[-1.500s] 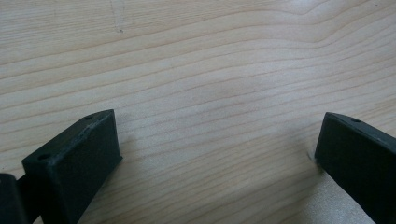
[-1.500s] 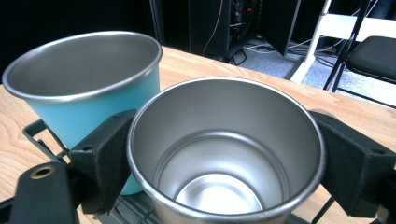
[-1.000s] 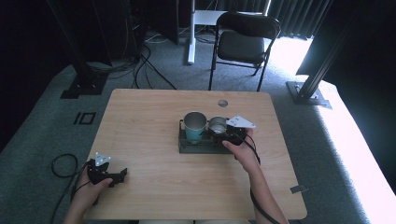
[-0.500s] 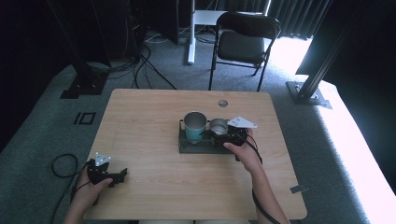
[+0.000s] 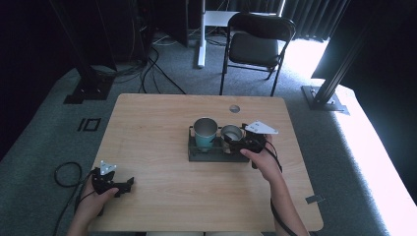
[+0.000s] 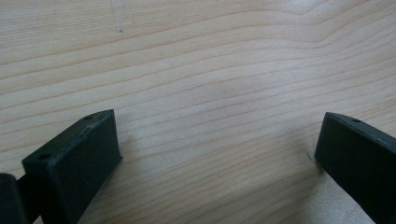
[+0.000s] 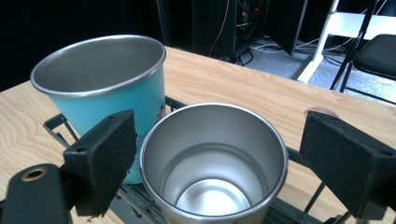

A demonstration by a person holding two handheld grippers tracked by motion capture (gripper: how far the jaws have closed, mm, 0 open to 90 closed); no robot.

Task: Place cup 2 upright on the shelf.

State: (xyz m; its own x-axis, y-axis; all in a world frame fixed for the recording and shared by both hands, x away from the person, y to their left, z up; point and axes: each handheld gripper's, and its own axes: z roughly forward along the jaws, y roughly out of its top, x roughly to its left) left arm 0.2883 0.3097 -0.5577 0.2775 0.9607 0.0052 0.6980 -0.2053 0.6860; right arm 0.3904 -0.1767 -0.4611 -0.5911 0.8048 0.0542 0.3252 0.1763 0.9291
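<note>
Dark studio floor surrounds a pale wooden desk (image 5: 162,128). At its centre, a black wire rack (image 5: 199,156) holds a teal steel cup (image 5: 205,133) and, at its 3 o'clock, a plain steel cup (image 7: 215,161). The right gripper (image 7: 217,163) straddles that cup, jaws spread; closing comes next. The left gripper (image 6: 217,154) rests agape at 7 o'clock.

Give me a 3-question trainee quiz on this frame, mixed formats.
1. True or false: the right gripper is shut on the steel cup.
2. Which cup stands taller in the black wire rack: A) steel cup B) teal cup?
3. Fill in: the left gripper hangs open over bare ____.

Key:
1. False; its jaws stand open on either side of the cup, apart from it.
2. B.
3. wooden table.
</note>
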